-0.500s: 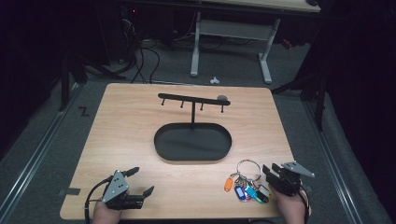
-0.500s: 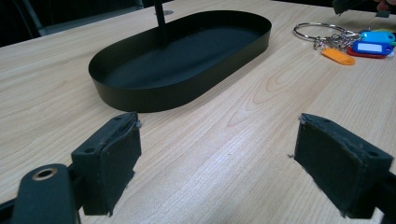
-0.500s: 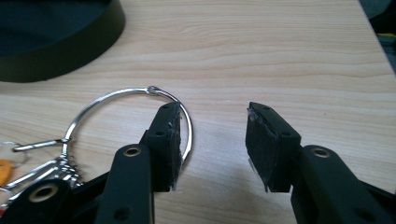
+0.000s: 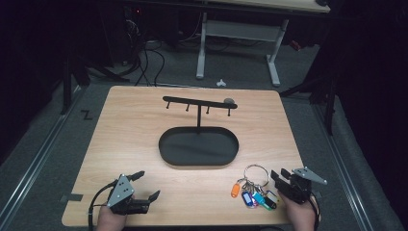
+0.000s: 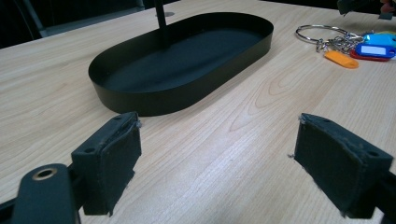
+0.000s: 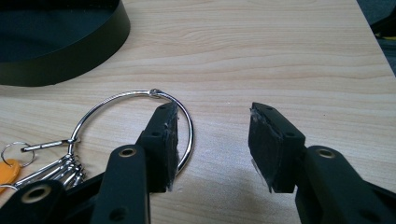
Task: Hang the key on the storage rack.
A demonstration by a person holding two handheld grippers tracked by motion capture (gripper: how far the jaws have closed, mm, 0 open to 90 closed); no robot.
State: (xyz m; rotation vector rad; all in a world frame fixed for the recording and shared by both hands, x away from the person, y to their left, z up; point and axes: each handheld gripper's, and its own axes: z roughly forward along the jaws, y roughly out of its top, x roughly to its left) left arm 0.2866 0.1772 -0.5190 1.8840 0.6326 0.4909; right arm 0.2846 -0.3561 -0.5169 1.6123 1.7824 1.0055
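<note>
Key ring [image 6: 135, 126] flat, tags [image 4: 254, 196] trailing toward table's near edge.

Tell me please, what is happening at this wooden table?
A person holds a two-jaw gripper in each hand. The right gripper stands open at the large silver key ring of a bunch of coloured key tags; one jaw sits over the ring wire, nothing is gripped. The left gripper waits open, pointing toward the black oval metal tray with its hook stand.

Black oval tray [image 4: 198, 161], silver key ring [image 4: 255, 172] — orange, blue tags [image 4: 250, 195], pale wood table [image 4: 130, 125]
</note>
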